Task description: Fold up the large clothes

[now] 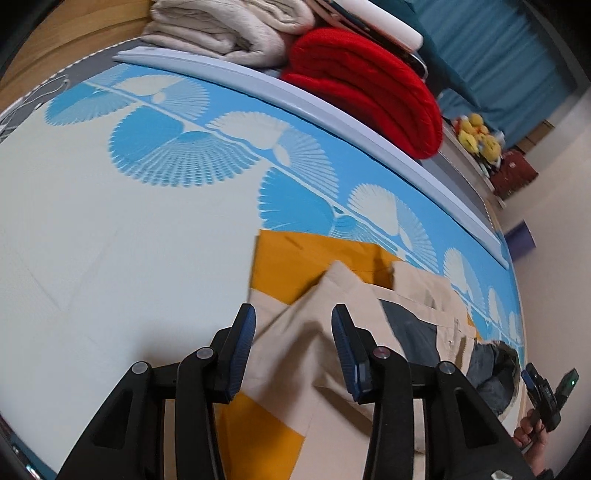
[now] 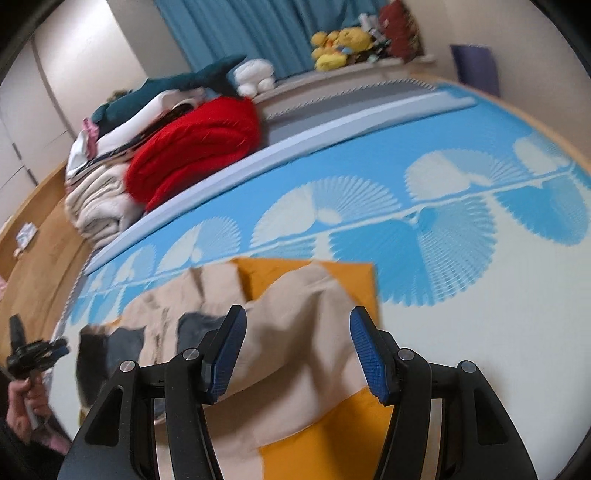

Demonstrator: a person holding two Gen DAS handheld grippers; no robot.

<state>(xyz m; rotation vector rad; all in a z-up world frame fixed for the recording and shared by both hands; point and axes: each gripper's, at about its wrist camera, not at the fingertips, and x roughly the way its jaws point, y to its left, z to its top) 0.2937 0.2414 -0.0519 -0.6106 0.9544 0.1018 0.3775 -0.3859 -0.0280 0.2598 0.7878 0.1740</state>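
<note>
A large beige and mustard-yellow jacket (image 1: 325, 295) with a dark grey lining lies on a bed covered by a blue and white fan-patterned sheet (image 1: 110, 221). My left gripper (image 1: 293, 314) is open above the jacket's beige panel, holding nothing. In the right wrist view the same jacket (image 2: 295, 325) lies crumpled, with a sleeve folded across it. My right gripper (image 2: 297, 317) is open just above the beige fabric, holding nothing. Each gripper also shows small in the other's view: the right one (image 1: 543, 391) and the left one (image 2: 33, 350).
Folded clothes are stacked at the bed's far side: a red knit (image 1: 365, 88), a cream blanket (image 1: 221, 29). A pale blue board (image 1: 295, 96) lies along the sheet. Plush toys (image 2: 340, 44) sit by a blue curtain (image 2: 240, 29). A wooden floor (image 2: 44, 266) borders the bed.
</note>
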